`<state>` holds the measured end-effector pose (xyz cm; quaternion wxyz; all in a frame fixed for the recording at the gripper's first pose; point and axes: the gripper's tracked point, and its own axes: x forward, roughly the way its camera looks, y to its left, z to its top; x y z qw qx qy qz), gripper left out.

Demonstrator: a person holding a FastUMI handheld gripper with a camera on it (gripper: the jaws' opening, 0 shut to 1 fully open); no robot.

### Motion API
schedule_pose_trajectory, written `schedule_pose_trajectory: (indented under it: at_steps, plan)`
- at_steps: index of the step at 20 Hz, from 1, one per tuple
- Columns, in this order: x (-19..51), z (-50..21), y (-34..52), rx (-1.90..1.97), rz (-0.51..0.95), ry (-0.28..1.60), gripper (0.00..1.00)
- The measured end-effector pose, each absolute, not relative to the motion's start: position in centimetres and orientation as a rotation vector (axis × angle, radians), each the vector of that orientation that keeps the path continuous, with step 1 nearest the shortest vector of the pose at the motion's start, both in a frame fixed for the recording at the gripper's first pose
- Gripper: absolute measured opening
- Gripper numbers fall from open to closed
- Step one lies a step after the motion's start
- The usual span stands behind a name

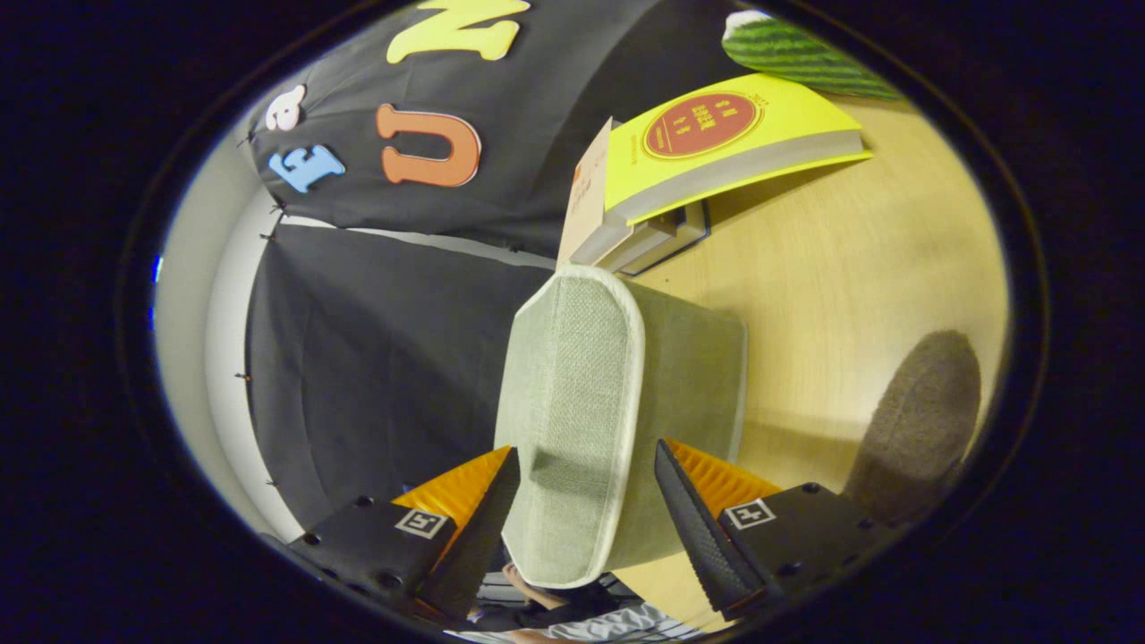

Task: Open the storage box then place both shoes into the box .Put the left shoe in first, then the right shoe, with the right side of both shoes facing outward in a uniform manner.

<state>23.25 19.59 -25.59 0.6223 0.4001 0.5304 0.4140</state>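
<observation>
Wooden table [850, 295]: one storage box [590, 402] between spread claw [586, 510], one shoe [921, 420].

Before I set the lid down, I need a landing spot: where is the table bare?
Bare table lies between the storage box, the book stack and the dark shoe. It is crowded near the books. The gripper straddles the lid.

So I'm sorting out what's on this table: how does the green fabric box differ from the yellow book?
The fabric box is pale green woven cloth with a lighter trimmed edge; the yellow book has a smooth cover with a round red mark. The box sits between the open fingers of the gripper; the book lies beyond it, on other books. Both rest over the wooden table.
</observation>
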Motion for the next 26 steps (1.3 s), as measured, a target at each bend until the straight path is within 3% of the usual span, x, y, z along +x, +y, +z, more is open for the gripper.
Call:
schedule_pose_trajectory:
  at_steps: [4, 5, 7, 9, 13, 17, 26]
  plan:
    - [22.5, -25.7, 20.0, 0.937, 0.984, 1.239, 0.82]
    - [22.6, -25.7, 19.7, 0.935, 0.976, 1.234, 0.69]
    - [22.7, -25.2, 19.2, 0.928, 0.981, 1.218, 0.63]
    - [23.0, -24.8, 18.7, 0.917, 0.960, 1.192, 0.39]
    - [22.2, -22.5, 18.2, 0.814, 0.994, 1.125, 0.14]
    - [21.7, -20.6, 18.7, 0.752, 0.966, 1.123, 0.07]
    - [21.3, -13.9, 20.9, 0.683, 0.910, 1.098, 0.07]
